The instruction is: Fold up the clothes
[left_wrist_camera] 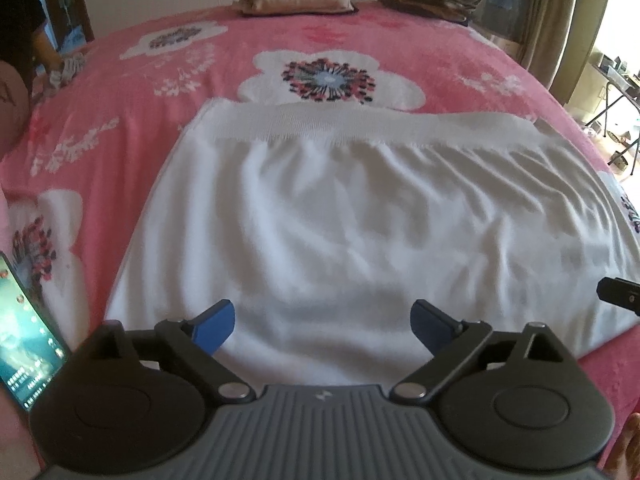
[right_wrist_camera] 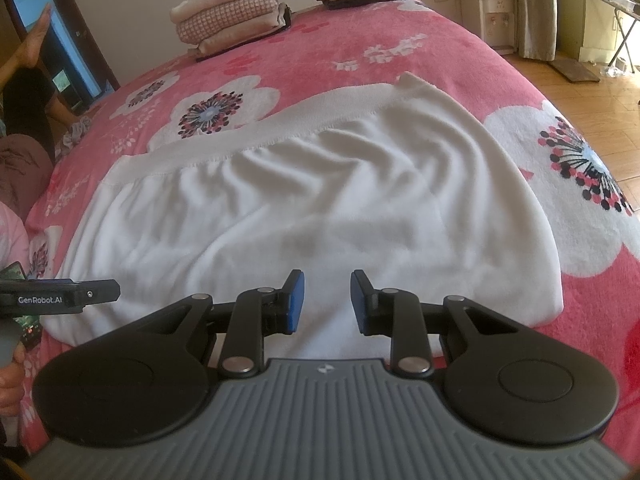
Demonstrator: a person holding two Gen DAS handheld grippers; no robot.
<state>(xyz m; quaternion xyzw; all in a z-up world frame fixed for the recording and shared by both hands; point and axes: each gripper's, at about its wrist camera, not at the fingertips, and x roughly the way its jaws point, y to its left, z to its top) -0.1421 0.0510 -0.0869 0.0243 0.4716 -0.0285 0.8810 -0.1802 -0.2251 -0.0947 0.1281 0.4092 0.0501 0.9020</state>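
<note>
Pink bedspread bears white garment beneath empty tongs: left wide, right narrowly parted.

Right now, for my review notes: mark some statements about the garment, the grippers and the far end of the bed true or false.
1. The white garment lies spread on the pink floral blanket. True.
2. The left gripper is clamped on the garment. False: its jaws stand wide apart with nothing pinched.
3. The right gripper has a narrower gap than the left. True.
4. The garment's ribbed band is on the edge nearest the grippers. False: it is the far edge.
5. Two piles of folded clothes sit at the far end. True.
</note>
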